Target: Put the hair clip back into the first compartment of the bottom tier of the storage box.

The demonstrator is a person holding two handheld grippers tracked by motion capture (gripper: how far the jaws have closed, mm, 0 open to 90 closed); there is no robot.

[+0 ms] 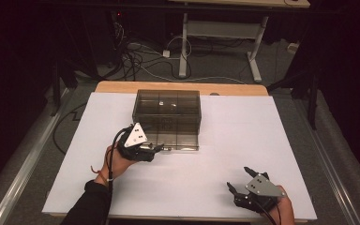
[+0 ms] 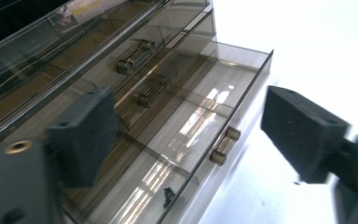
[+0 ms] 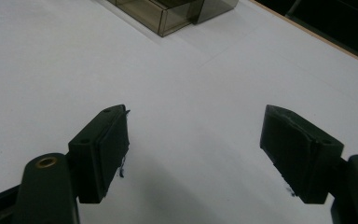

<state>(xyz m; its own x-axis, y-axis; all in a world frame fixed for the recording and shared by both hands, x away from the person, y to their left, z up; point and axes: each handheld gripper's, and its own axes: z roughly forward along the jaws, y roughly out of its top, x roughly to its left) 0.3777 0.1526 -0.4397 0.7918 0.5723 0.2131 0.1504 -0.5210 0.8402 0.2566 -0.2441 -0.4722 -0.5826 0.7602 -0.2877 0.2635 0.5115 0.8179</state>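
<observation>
A smoky see-through drawer cabinet (image 1: 167,105) stands at the back middle of the white table sheet (image 1: 262,136). Its bottom drawer (image 1: 174,137) is pulled out toward me. My left gripper (image 1: 158,149) is at that drawer's front left corner with its jaws wide apart. In the left gripper view my left gripper (image 2: 189,100) straddles the drawer's front wall, and the brass handle (image 2: 224,145) lies between the jaws, untouched. A small black item (image 2: 168,196) lies inside the drawer. My right gripper (image 1: 238,178) hovers open over bare sheet near the front right, holding nothing.
Two more brass handles (image 2: 142,95) show on the shut drawers above. A corner of the open drawer (image 3: 163,14) is seen far off in the right gripper view. The table's wooden edge (image 1: 122,87) runs behind the cabinet. Cables and desk legs (image 1: 183,47) stand on the floor beyond.
</observation>
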